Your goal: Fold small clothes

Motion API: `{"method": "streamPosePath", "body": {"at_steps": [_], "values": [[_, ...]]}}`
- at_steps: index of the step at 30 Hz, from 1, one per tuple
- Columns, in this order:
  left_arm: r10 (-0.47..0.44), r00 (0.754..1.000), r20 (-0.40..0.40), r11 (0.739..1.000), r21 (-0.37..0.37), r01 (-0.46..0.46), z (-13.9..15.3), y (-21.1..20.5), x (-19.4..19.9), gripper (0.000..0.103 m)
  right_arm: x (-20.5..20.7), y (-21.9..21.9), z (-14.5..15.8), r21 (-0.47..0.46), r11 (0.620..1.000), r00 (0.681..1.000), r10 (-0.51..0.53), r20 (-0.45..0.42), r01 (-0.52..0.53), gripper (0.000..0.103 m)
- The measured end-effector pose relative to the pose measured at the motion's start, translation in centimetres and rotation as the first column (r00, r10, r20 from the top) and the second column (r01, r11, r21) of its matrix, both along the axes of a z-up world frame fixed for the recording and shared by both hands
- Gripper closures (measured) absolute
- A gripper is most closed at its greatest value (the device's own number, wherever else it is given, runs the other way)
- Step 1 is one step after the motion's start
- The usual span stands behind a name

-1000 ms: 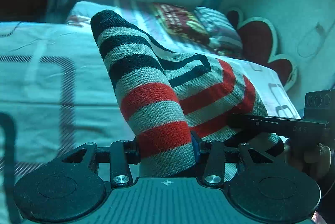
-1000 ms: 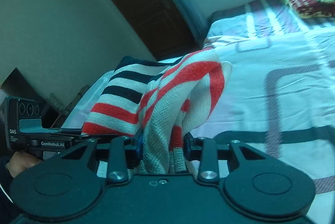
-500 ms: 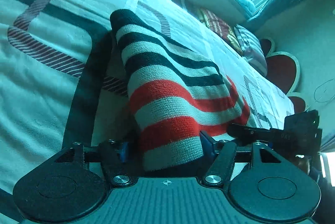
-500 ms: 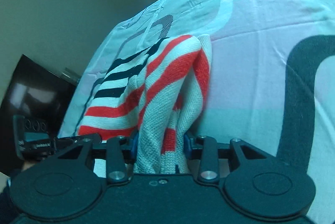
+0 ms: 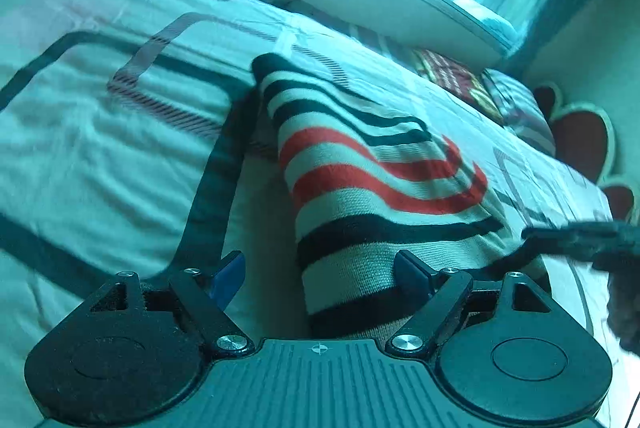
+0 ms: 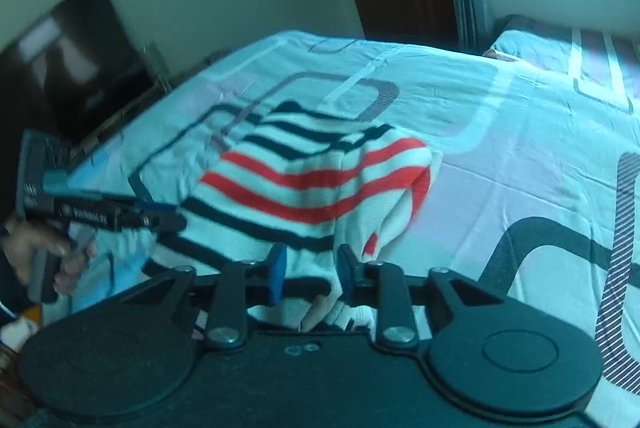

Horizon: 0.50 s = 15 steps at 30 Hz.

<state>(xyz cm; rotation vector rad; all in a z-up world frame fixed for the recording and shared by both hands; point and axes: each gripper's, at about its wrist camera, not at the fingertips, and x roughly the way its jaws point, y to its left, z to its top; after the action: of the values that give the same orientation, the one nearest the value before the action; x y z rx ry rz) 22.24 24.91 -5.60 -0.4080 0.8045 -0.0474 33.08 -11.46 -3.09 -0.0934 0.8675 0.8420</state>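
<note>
Bed [image 5: 100,148] underneath, striped knit [image 5: 360,180] lengthwise ahead, near edge between left gripper [image 5: 316,280] jaws spread wide, right gripper [image 6: 308,268] jaws narrower, neither gripping.

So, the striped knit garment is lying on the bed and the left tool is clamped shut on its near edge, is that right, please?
Not quite: the left tool is open, fingers spread either side of the striped knit garment, as the left wrist view shows. The garment does lie on the bed.
</note>
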Motion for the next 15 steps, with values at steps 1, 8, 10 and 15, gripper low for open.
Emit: {"method": "streamPosePath", "body": {"at_steps": [1,8,10,15], "values": [[0.009,1.000,0.005,1.000,0.014,-0.010,-0.2,-0.4,-0.2,0.021,-0.5,0.1,-0.7,-0.056,0.998,1.000,-0.012,0.010,0.013,0.088],[0.059,0.998,0.033,0.984,0.166,-0.063,-0.9,-2.9,-0.6,0.015,-0.8,-0.2,-2.3,-0.049,0.994,0.995,-0.099,-0.002,0.099,0.084],[0.088,0.996,0.017,0.978,0.187,-0.090,0.1,-3.5,-1.0,0.015,-0.8,-0.4,-1.9,-0.041,0.989,0.989,-0.143,-0.044,0.141,0.079],[0.056,0.993,0.105,0.961,0.265,-0.082,5.5,-6.8,-6.7,0.000,-6.8,-2.3,3.0,0.057,0.978,0.978,-0.202,0.048,0.199,0.027]]}}
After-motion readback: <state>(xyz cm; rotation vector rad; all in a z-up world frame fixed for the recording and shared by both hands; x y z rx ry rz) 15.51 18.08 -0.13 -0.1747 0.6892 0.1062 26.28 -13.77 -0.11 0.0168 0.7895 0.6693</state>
